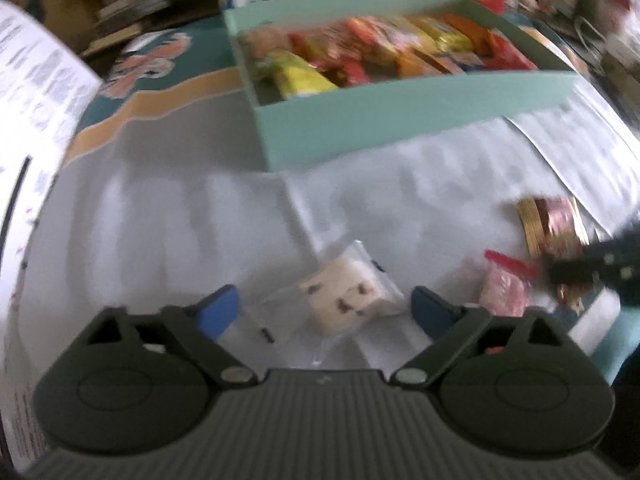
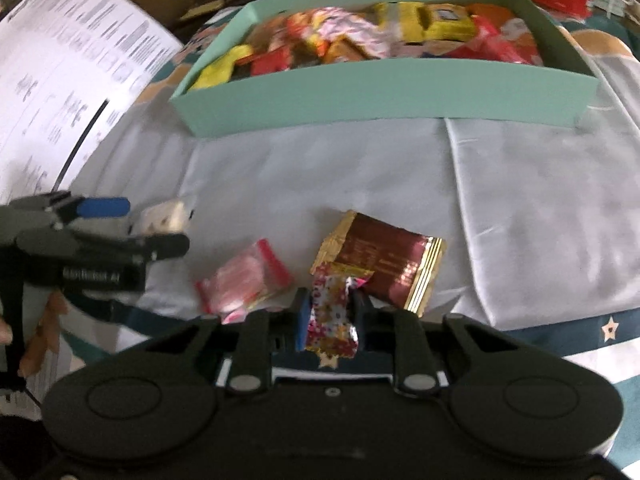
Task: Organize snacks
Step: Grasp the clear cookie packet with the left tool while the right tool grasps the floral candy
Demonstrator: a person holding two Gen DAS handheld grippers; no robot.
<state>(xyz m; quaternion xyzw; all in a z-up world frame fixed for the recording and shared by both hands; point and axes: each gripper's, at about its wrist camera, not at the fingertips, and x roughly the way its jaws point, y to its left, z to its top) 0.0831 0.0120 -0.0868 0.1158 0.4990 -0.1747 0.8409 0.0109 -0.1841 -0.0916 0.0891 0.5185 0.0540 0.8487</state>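
On the pale silvery cloth (image 2: 340, 168) at the near side of the scene, a shallow mint-green box (image 2: 384, 96) sat filled with wrapped snacks: yellow packets (image 2: 436, 20), red and orange wrappers (image 2: 276, 60) and a pink-and-white patterned one (image 2: 352, 28) lay crowded together inside its walls, most too blurred to identify. In front of the box, several loose snacks remained on the cloth. The right gripper (image 2: 330, 312) had its jaws drawn nearly together on a small candy in a flowered, shiny wrapper (image 2: 330, 316), the blue pad pressing one side and the black finger the other. Just beyond it lay a maroon packet with gold edges (image 2: 384, 260), and to its left a pink-and-red wrapped sweet (image 2: 244, 280). The left gripper (image 1: 326, 310) stood with its jaws wide apart, straddling a clear-wrapped white cake with dark specks (image 1: 348, 300) that rested on the cloth between the blue pads without being touched by either one. Printed white sheets (image 2: 60, 92) curved along the left edge, and a teal cartoon-patterned cover (image 1: 160, 60) showed beneath the cloth. Behind the box, a cluttered background of books and bright packaging was out of focus.
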